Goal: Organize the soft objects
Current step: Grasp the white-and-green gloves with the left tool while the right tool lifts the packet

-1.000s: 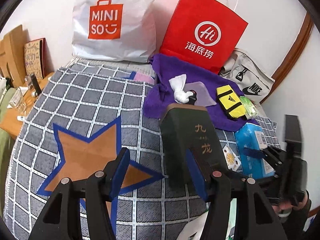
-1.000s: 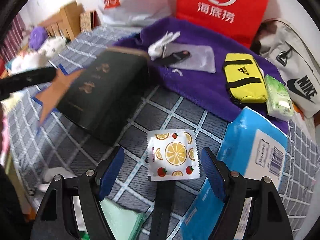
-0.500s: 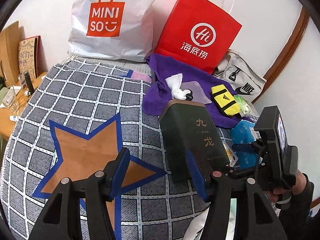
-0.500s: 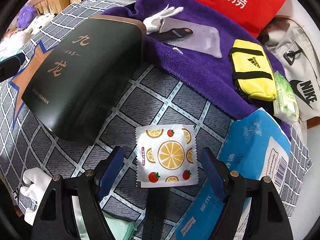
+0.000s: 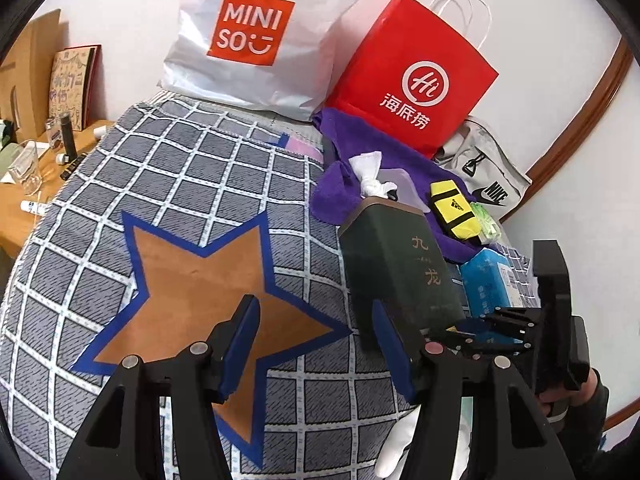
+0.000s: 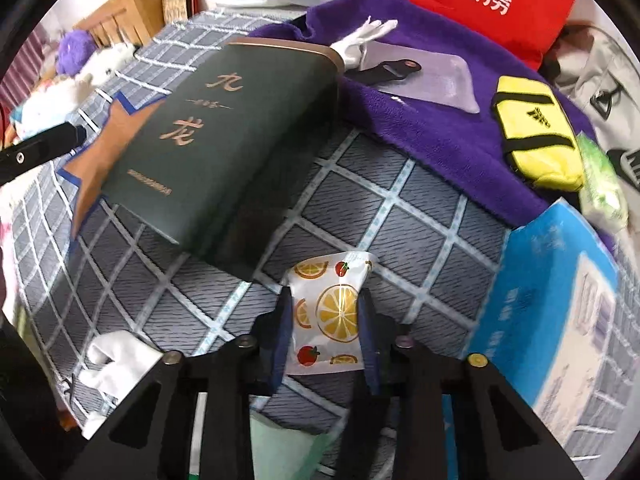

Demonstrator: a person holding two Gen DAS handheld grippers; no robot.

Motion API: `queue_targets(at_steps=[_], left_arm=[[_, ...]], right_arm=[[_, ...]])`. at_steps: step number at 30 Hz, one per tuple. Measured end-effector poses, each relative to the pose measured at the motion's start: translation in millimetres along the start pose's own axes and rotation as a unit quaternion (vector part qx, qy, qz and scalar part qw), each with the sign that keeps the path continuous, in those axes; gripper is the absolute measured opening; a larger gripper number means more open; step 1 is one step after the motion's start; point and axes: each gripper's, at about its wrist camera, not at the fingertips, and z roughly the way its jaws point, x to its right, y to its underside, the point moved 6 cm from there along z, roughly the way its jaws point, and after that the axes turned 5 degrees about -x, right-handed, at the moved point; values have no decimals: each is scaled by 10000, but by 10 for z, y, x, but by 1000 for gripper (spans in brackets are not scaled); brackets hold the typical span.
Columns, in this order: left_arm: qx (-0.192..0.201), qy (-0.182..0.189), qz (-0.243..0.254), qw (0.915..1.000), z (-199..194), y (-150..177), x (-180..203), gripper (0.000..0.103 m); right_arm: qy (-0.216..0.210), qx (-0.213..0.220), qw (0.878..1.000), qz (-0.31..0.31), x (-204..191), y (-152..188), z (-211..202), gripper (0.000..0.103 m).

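My right gripper (image 6: 325, 316) is shut on a small white packet printed with orange slices (image 6: 334, 312), squeezing it so its sides curl, just above the checked blanket (image 6: 400, 208). My left gripper (image 5: 314, 334) is open and empty over the brown star (image 5: 192, 288) on the blanket, left of a dark green box (image 5: 396, 264). The right gripper also shows in the left wrist view (image 5: 516, 328), beside a blue tissue pack (image 5: 488, 280). A purple towel (image 6: 440, 136) holds a yellow pouch (image 6: 532, 132), a clear case (image 6: 424, 76) and a white glove (image 6: 360, 42).
A white Miniso bag (image 5: 248, 36), a red paper bag (image 5: 416, 80) and a grey Nike bag (image 5: 484, 176) stand against the wall. A wooden side table (image 5: 24, 200) with small items is at the left. Another white glove (image 6: 116, 356) lies near the blanket's front edge.
My right gripper has closed from wide open onto the orange-print packet. The left gripper stayed open and tilted slightly, bringing more of the star into view.
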Motion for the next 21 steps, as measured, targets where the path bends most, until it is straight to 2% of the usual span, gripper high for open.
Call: queue_targets(at_steps=[2,9,15,17,21], left_arm=[[-9,-31,21,10000,-23,26,12,56],[-98,-107,448,9989,-119,225,302,56],[-342,0,660,9972,-123,487,613,56],[-368,4,735,9966,-142,568,692,56],[-476,-2,939,9944,-140,763,908,56]], right_arm=[[-82,104,9999,90,8,56,-59,23],[-278,805,9949,540,165,157,-511,23],[-378,1226,9890,738,341,516,-927,23],[-381,1311,9876,771,250,480,-886,23],[-455,1480,9841,868,222,639,-943,23]])
